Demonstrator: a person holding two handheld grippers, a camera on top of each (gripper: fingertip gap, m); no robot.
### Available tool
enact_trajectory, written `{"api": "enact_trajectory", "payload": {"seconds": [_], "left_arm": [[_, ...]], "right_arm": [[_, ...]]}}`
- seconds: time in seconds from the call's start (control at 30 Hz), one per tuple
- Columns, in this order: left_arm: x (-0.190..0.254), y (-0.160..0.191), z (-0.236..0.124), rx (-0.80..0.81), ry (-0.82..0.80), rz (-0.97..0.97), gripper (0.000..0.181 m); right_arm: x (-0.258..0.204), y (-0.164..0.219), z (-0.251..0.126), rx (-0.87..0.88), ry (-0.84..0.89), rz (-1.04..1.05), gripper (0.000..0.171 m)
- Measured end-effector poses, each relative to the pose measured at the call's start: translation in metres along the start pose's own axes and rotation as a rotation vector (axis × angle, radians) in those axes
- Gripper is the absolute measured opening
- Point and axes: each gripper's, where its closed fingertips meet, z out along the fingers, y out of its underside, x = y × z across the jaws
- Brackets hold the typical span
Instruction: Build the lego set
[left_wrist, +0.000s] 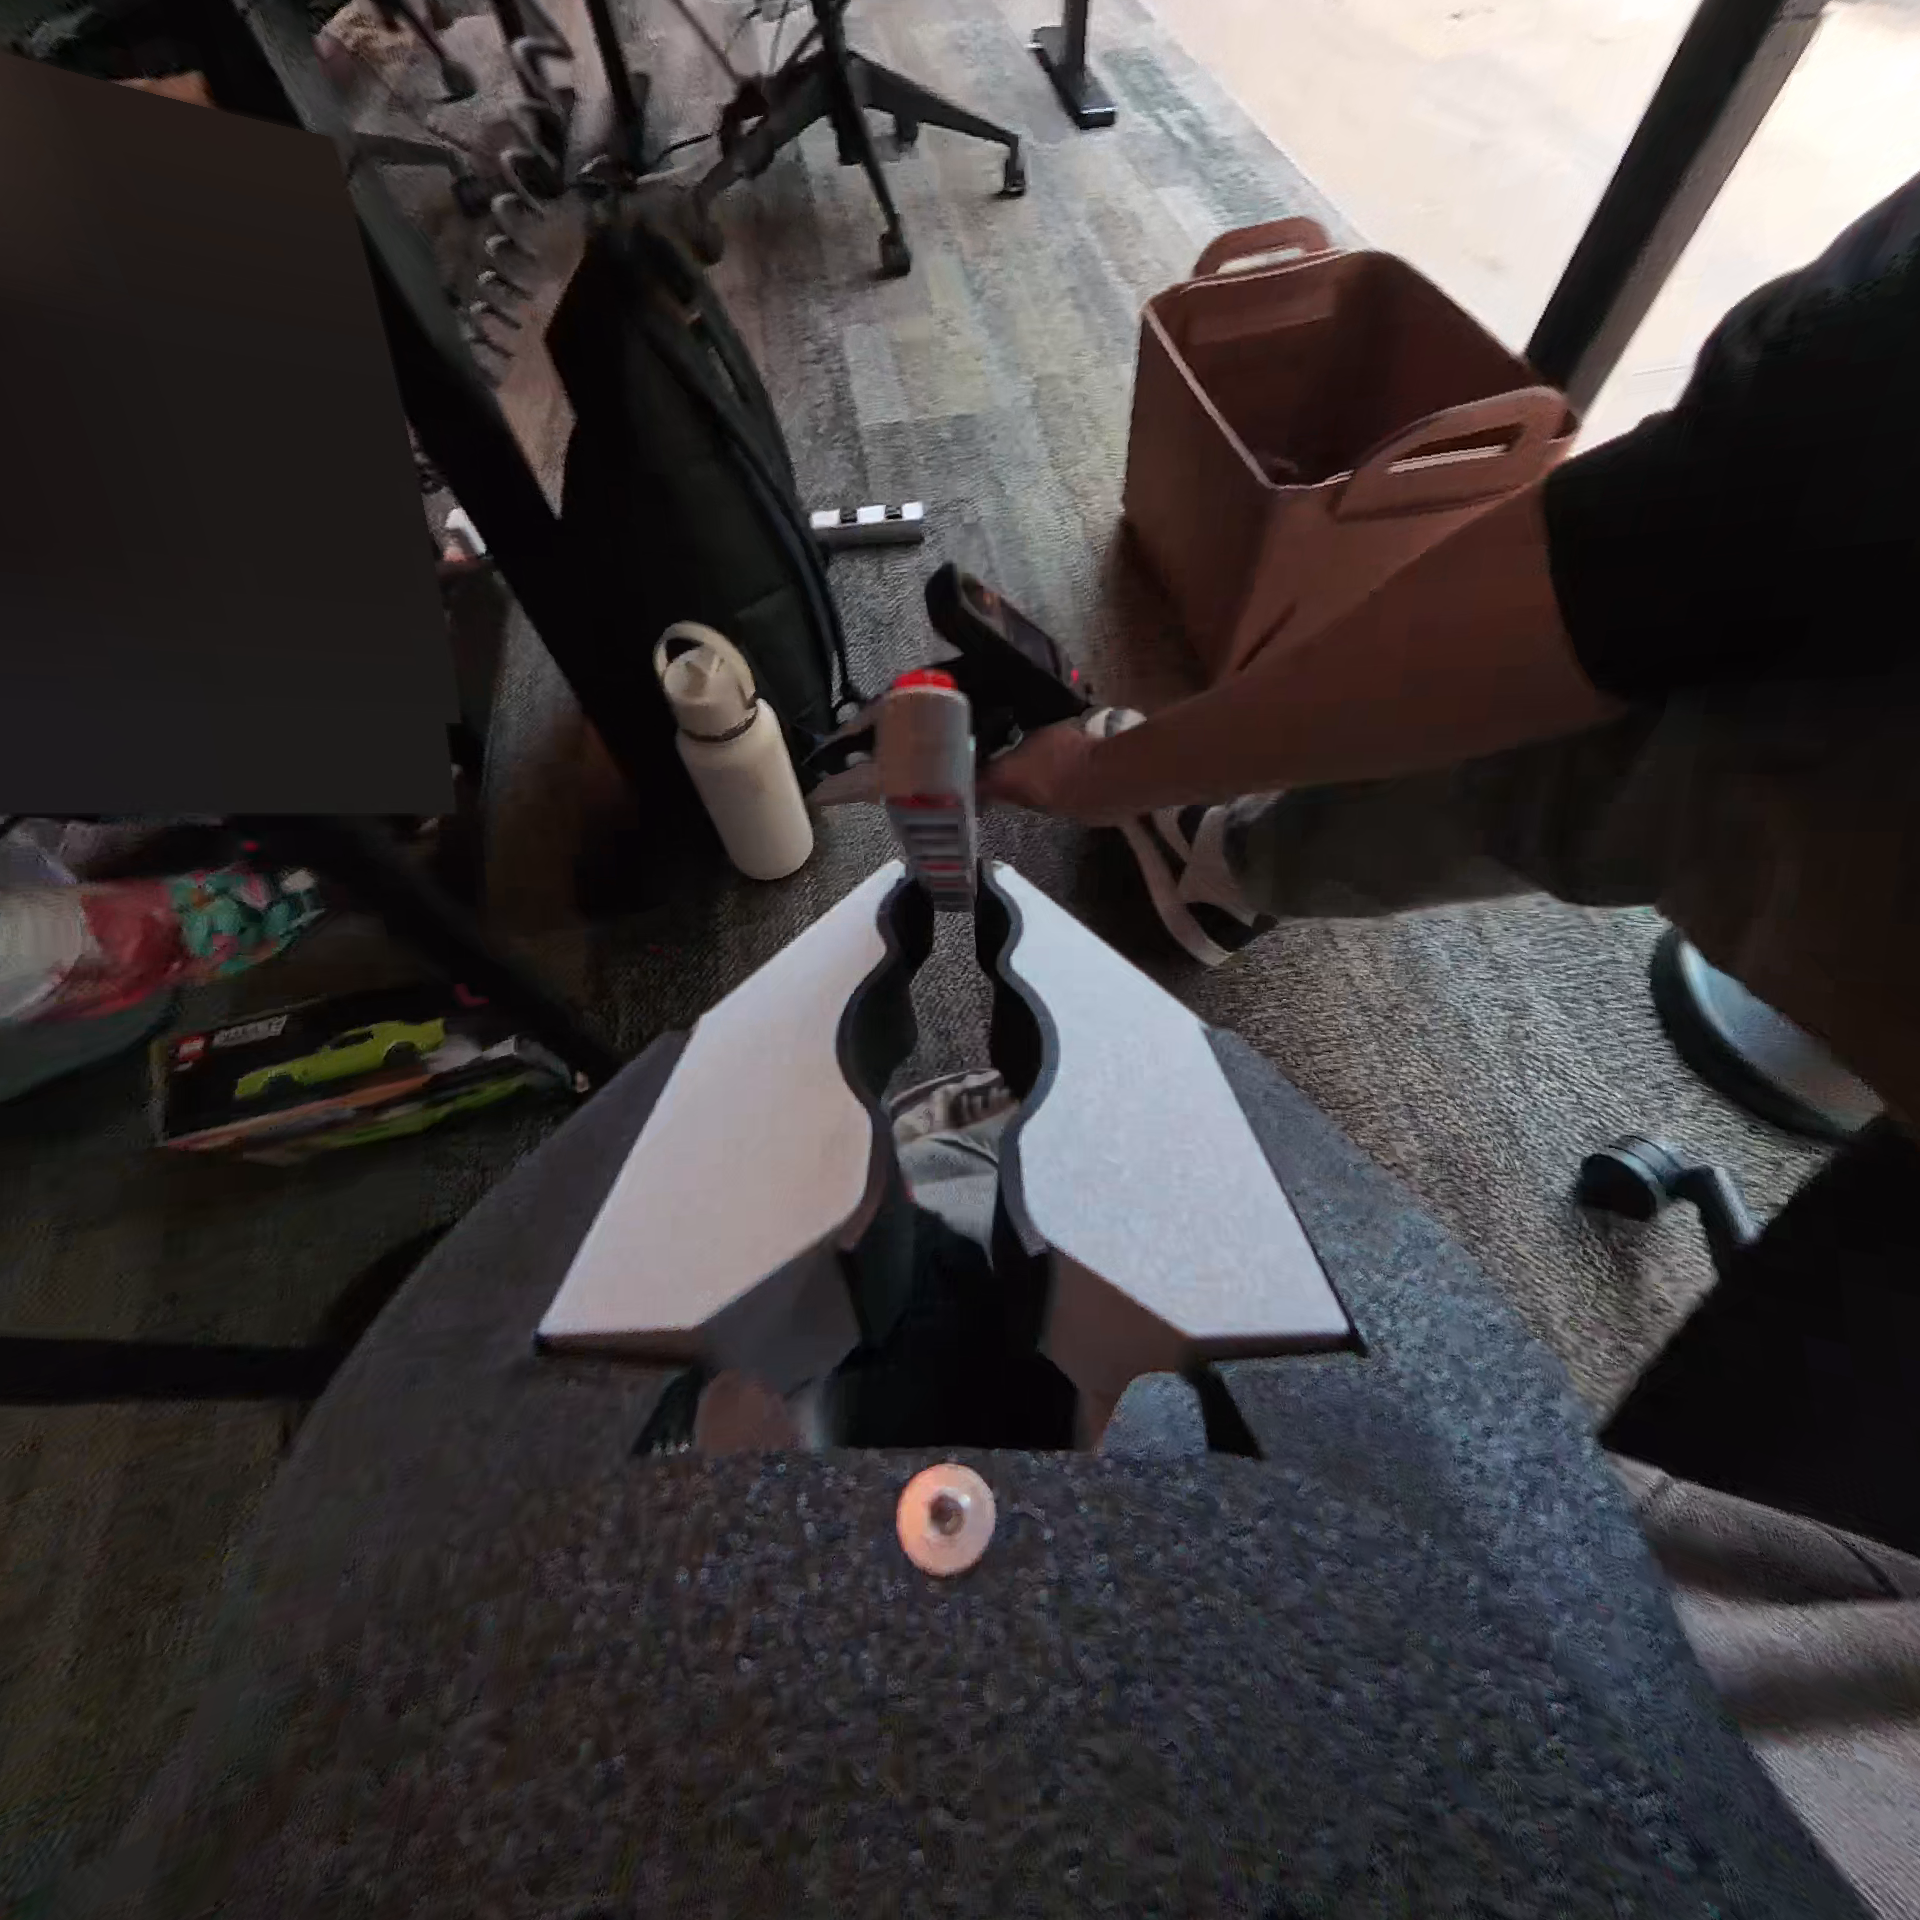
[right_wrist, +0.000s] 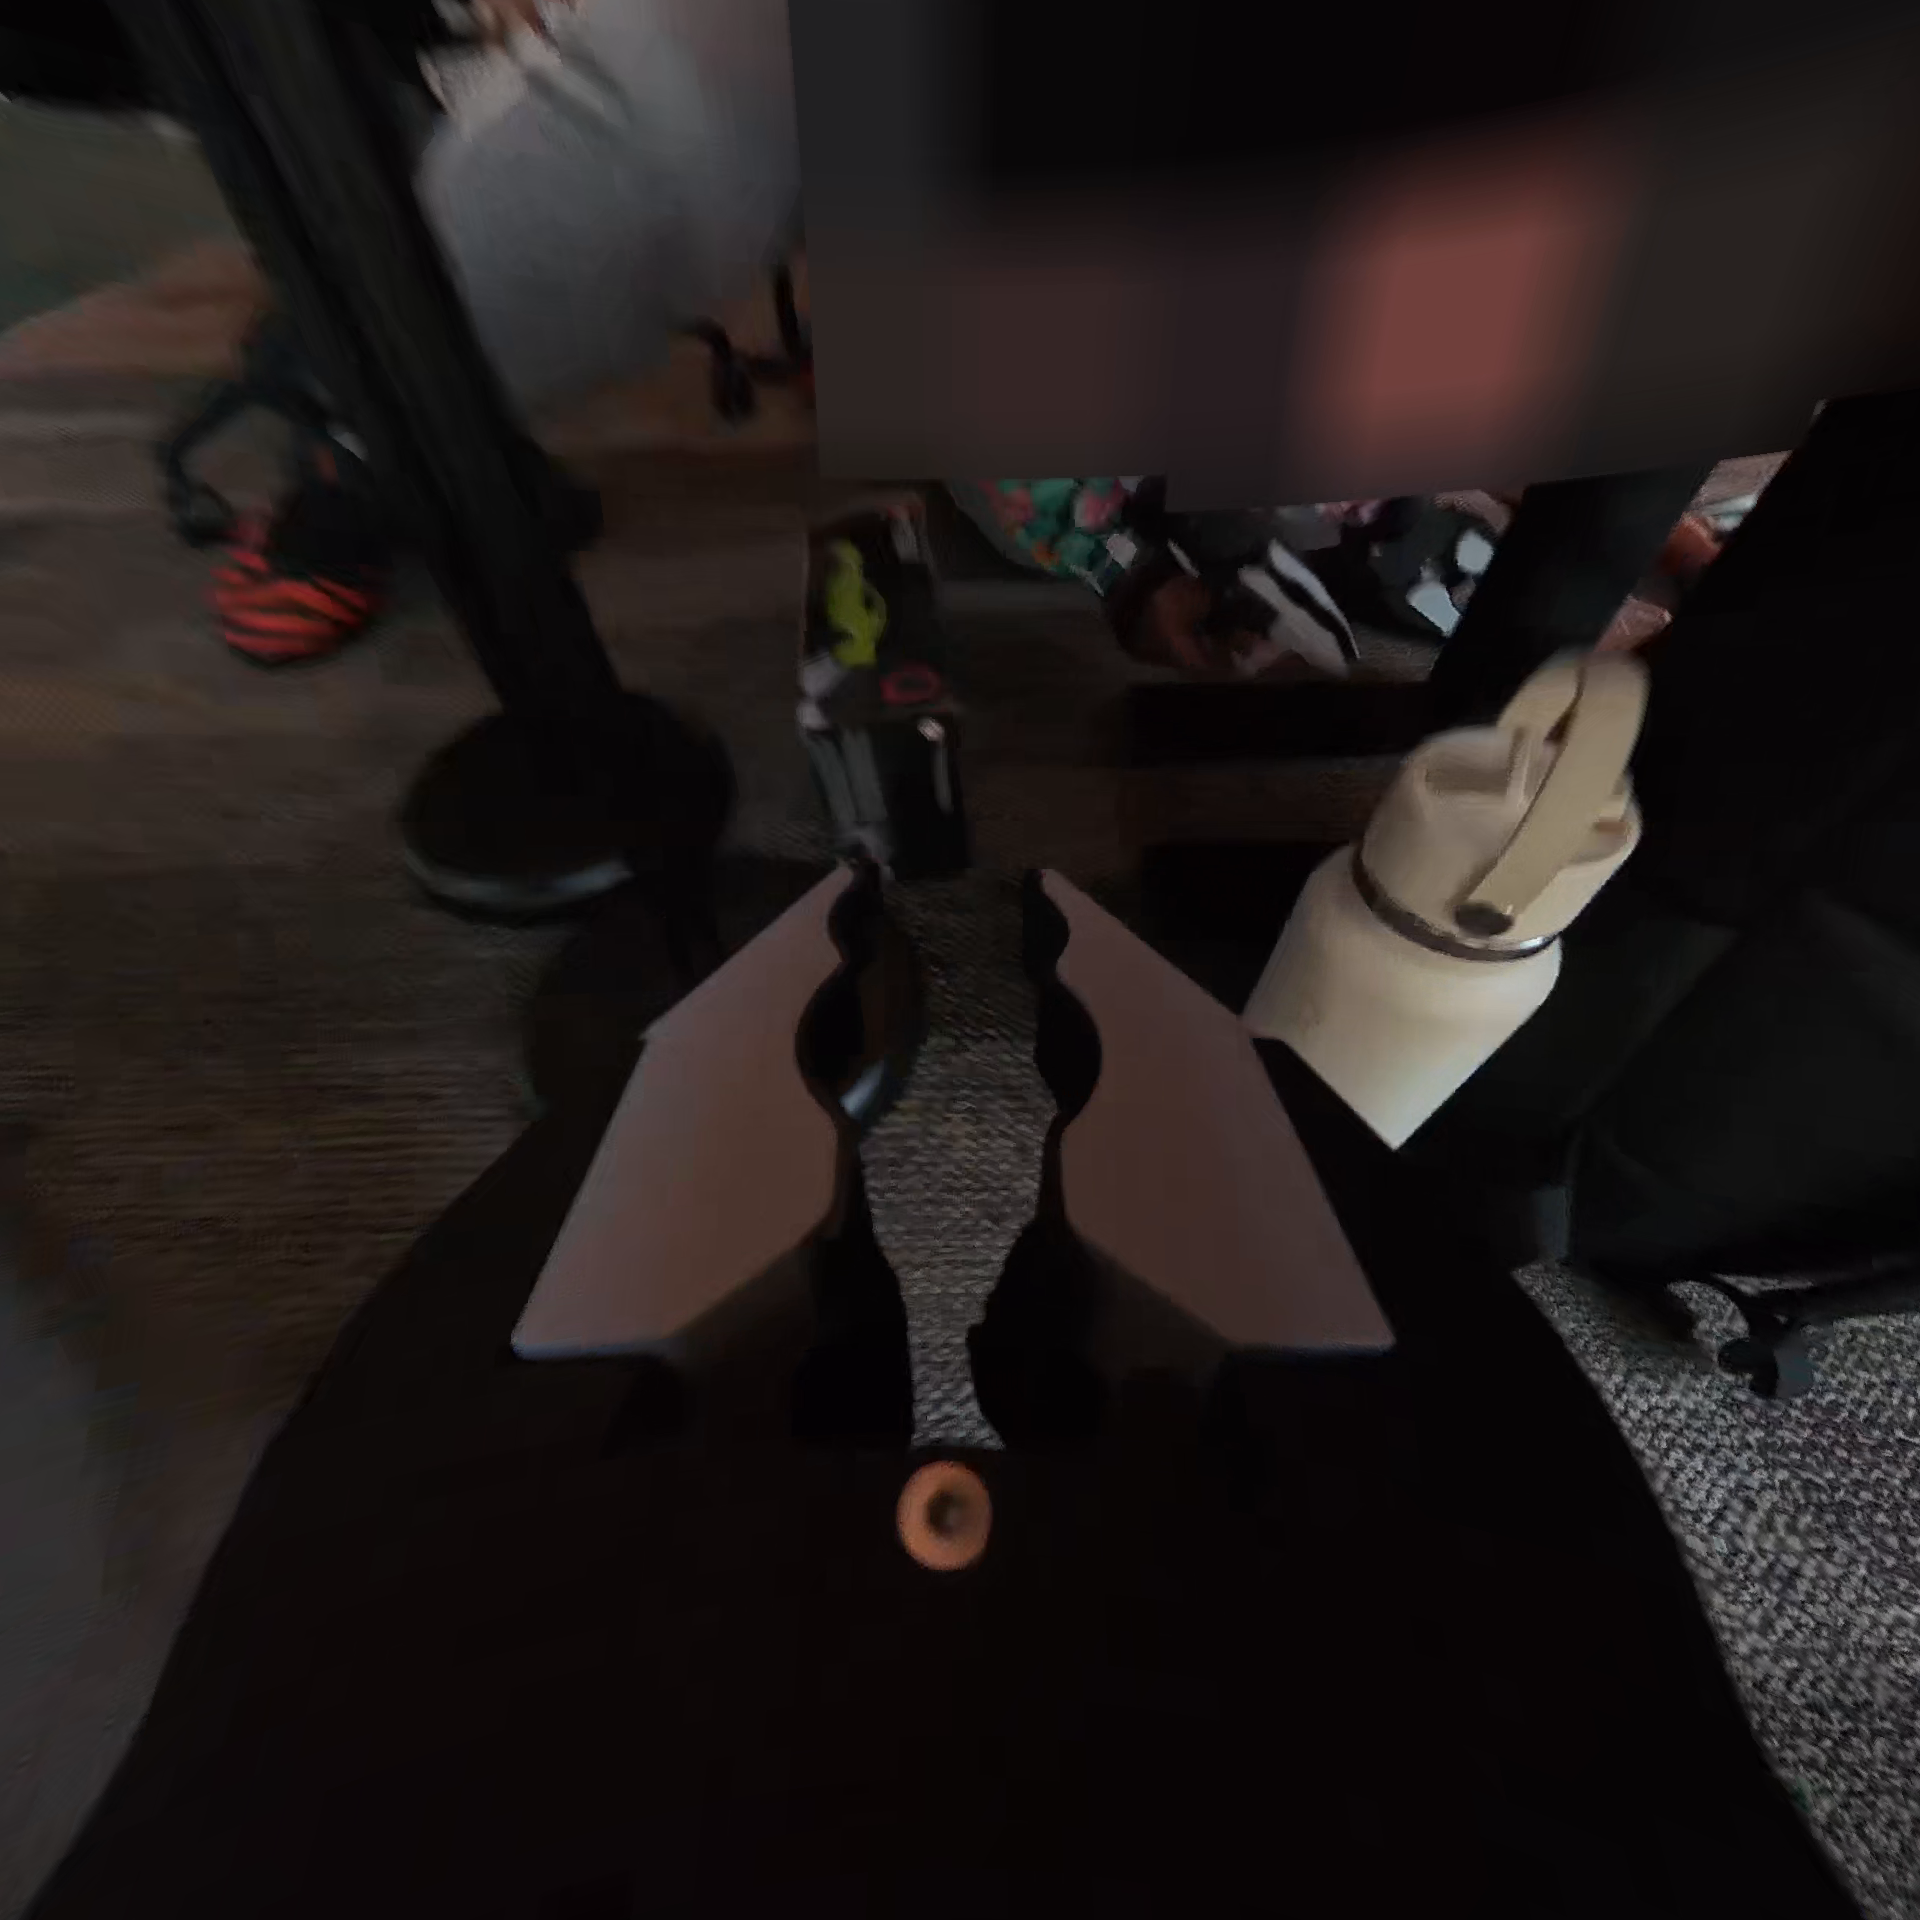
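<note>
The left gripper (left_wrist: 940, 899) has its fingers clenched on a grey lego assembly (left_wrist: 928, 790) with red parts. The piece stands out straight ahead from the tips, its long axis in line with the fingers, over the carpet floor (left_wrist: 1455, 1039). Just beyond it, a hand (left_wrist: 1039, 769) in a brown sleeve reaches in from the right with the other, black tool, so the right side is the nearer helper. In the right wrist view the right gripper (right_wrist: 951, 883) is released and holds nothing. Farther left on the floor lies the lego box (left_wrist: 343, 1070), and a white bottle (left_wrist: 732, 753) stands beyond the fingers. The right view is dark and blurred, and whether hand and piece touch is hard to make out.
</note>
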Motion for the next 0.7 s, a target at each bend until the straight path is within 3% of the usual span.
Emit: {"api": "enact_trajectory", "payload": {"seconds": [0.1, 0.17, 0.33, 0.5, 0.6, 0.7], "left_arm": [[-0.03, 0.043, 0.016, -0.056, -0.066, -0.022, 0.006], [-0.047, 0.052, 0.019, -0.04, -0.105, 0.0, 0.006], [-0.072, 0.069, 0.021, -0.04, -0.134, -0.016, 0.006], [-0.082, 0.072, 0.023, -0.017, -0.17, -0.03, 0.006], [-0.084, 0.069, 0.025, 0.0, -0.185, -0.016, 0.006], [-0.086, 0.069, 0.024, 0.008, -0.199, -0.004, 0.005]], "right_arm": [[0.029, 0.077, 0.09, -0.02, 0.046, 0.037, 0.025], [0.041, 0.127, 0.144, -0.073, 0.059, 0.039, 0.025], [0.062, 0.188, 0.245, -0.134, 0.075, -0.014, 0.019], [0.073, 0.225, 0.291, -0.399, 0.019, 0.01, 0.011], [0.078, 0.207, 0.302, -0.305, -0.003, -0.022, 0.015], [0.074, 0.212, 0.306, -0.349, -0.047, -0.064, 0.021]]}}
